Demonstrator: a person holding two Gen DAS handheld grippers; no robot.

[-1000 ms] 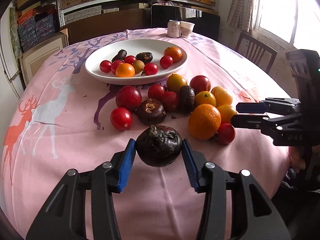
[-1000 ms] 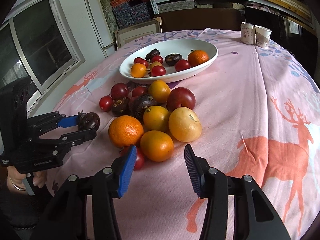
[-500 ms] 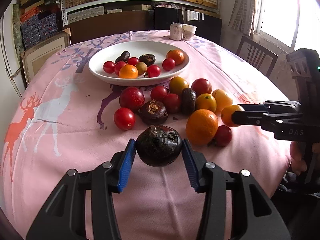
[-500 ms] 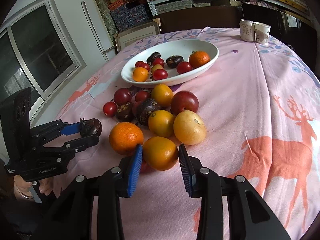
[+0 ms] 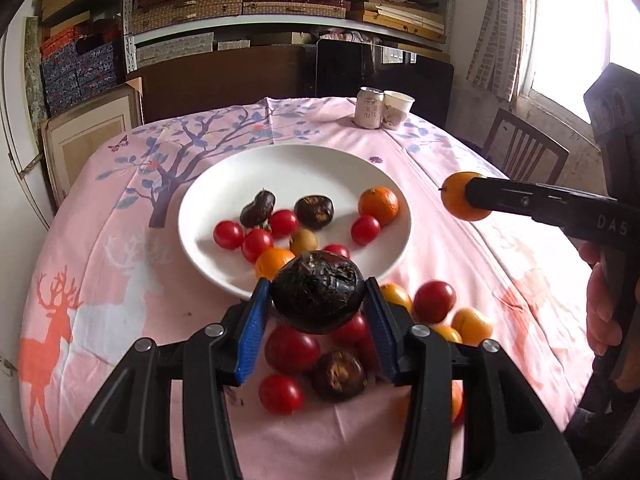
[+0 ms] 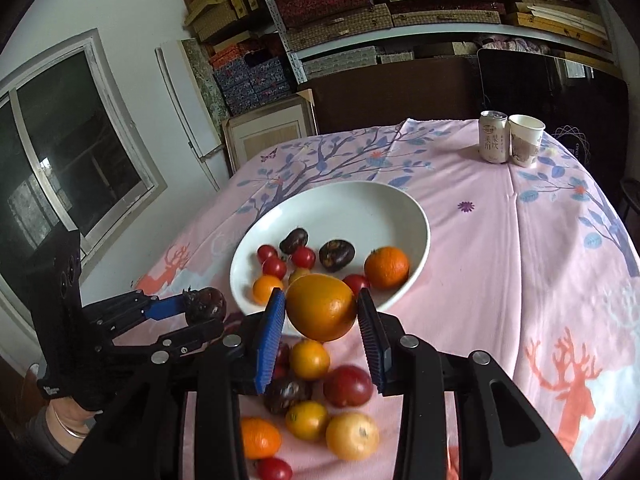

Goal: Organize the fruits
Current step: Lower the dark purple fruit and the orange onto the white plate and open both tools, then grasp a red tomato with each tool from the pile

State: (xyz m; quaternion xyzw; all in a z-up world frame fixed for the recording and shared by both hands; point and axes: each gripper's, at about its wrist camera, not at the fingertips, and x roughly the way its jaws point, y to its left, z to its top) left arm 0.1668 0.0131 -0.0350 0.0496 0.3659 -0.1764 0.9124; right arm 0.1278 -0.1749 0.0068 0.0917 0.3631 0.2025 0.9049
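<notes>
Left gripper (image 5: 316, 308) clamped on a dark wrinkled fruit (image 5: 318, 292), lifted, center frame in the left view, over the near rim of the white plate (image 5: 224, 196). Right gripper (image 6: 322, 318) clamped on an orange fruit (image 6: 322, 307), lifted, center of the right view at the plate's near edge. Loose pile of fruit (image 6: 308, 396) sits on the pink table (image 6: 520, 248), lower center. Can (image 6: 493, 137) and paper cup (image 6: 526, 140) touching, upper right.
</notes>
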